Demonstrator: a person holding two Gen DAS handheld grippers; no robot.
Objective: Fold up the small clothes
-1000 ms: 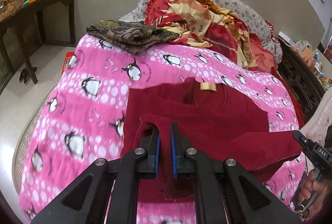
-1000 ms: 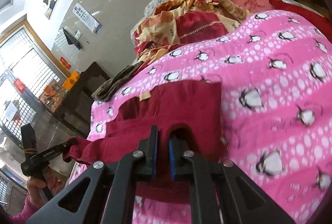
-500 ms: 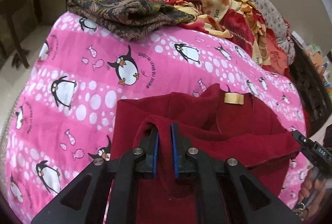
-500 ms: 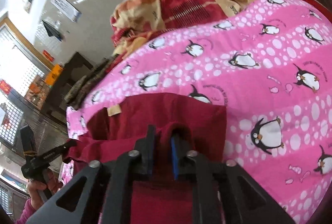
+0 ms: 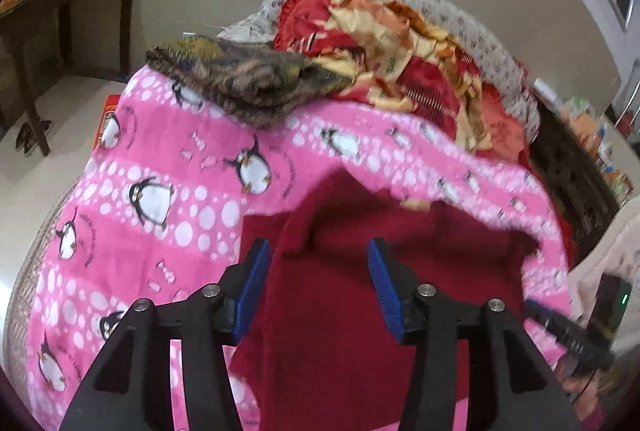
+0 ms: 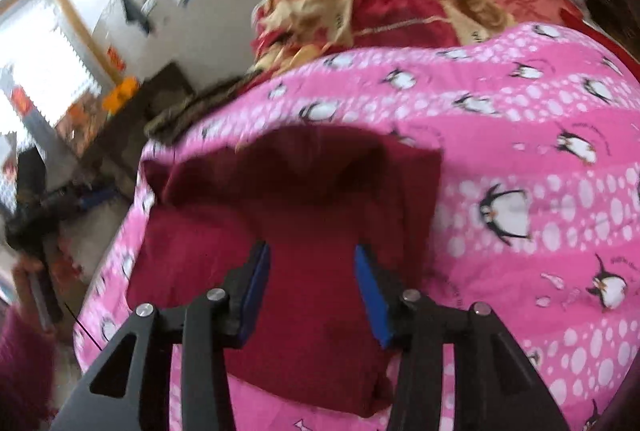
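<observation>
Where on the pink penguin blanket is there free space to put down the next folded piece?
Bare pink blanket lies left of the red garment, in front of the dark folded cloth, and also right of the garment. The far end is crowded by the red-and-yellow bedding pile.

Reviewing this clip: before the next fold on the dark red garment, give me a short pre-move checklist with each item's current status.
1. left gripper released: ok, jaws stand wide apart, nothing pinched.
2. right gripper released: ok, jaws stand apart over the cloth.
3. dark red garment resting on the pink penguin blanket: ok, it lies on it in both views.
4. Fold edges aligned: cannot tell, both views are motion-blurred and the near edge is hidden by the grippers.
5. Folded brown cloth apart from the garment: ok, it sits at the blanket's far edge.
</observation>
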